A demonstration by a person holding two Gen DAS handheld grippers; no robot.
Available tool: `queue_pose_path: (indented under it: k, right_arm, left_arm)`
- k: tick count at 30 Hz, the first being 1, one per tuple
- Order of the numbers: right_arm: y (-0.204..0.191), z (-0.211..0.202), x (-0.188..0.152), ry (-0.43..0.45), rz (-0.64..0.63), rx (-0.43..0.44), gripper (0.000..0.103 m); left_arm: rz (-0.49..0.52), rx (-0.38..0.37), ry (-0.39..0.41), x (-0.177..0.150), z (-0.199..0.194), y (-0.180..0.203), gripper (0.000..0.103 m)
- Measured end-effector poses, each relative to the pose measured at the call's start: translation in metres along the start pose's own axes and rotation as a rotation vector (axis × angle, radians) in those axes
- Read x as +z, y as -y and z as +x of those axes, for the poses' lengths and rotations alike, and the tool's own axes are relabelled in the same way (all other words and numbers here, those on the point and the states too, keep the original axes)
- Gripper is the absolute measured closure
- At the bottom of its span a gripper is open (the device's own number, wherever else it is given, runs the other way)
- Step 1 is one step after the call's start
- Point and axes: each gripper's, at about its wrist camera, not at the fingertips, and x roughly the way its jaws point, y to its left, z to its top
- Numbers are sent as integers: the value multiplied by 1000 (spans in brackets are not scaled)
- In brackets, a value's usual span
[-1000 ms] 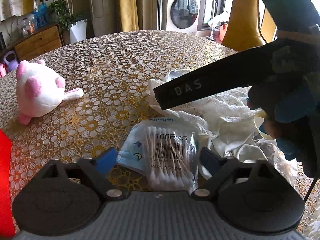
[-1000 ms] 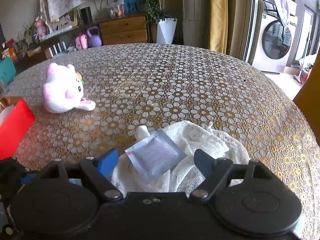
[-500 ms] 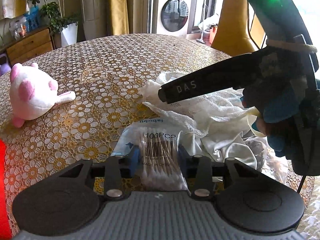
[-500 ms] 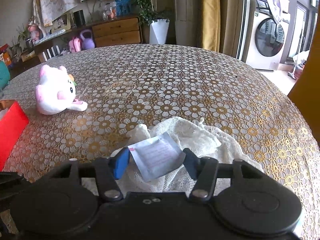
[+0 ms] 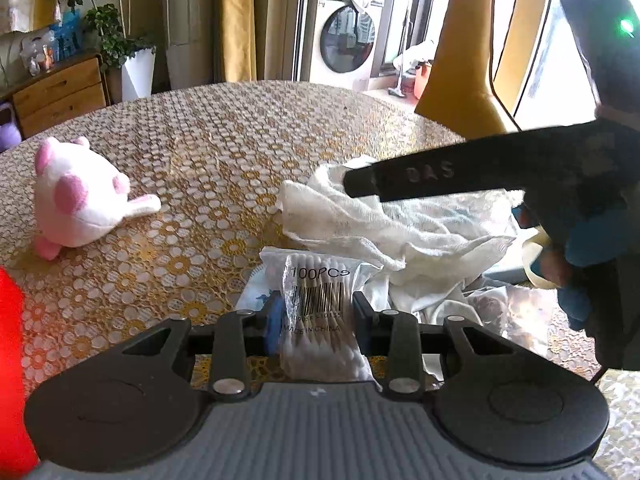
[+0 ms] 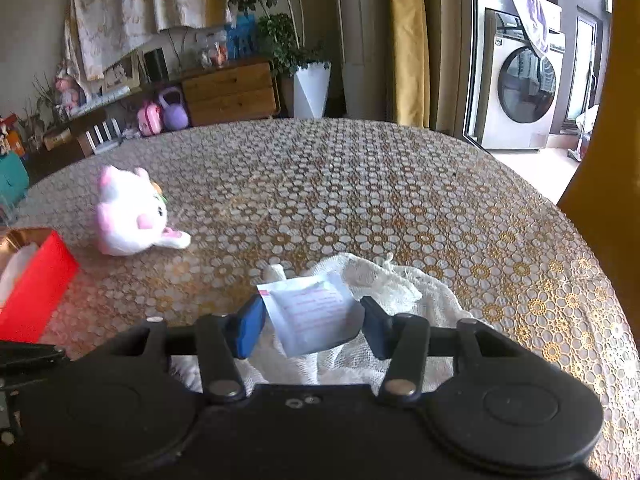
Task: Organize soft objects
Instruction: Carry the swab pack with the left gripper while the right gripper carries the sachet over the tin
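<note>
Both grippers grabbing packets off the cloth pile, pickup step of the tidy-up

Left wrist view: our left gripper [image 5: 316, 320] is closing its fingers on the cotton swab bag [image 5: 320, 304], which sits pinched between them at the near edge of the white cloth [image 5: 400, 224] on the worktop [image 5: 240, 136]. The right gripper [image 5: 460, 178] reaches across above the cloth, so lifting the bag probably means going straight up and clear of it. Plush toy [image 5: 76, 208] sits well apart to the left, red box [image 5: 10, 360] at the edge.

Right wrist view: the right gripper's fingers are also closing, on a small flat packet [image 6: 312, 312] lying on the lace cloth. The cloth could snag and drag along, we reckon.
</note>
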Motion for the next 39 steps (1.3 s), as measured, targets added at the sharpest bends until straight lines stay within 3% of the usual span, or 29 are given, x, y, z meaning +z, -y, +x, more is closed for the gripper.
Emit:
queue_pose_path:
  k: [10, 19, 28, 39]
  right_arm:
    - [-19, -48, -3, 50, 9, 26, 53]
    - [-56, -91, -4, 76, -21, 65, 53]
    - [-114, -121, 2, 98, -85, 135, 52]
    - [-187, -124, 12, 101, -166, 216, 52]
  left_arm:
    - [-46, -14, 38, 11, -43, -15, 68]
    - [-81, 37, 38, 21, -91, -46, 68]
    - [-99, 102, 32, 24, -138, -87, 68]
    - [-164, 164, 34, 20, -184, -153, 68]
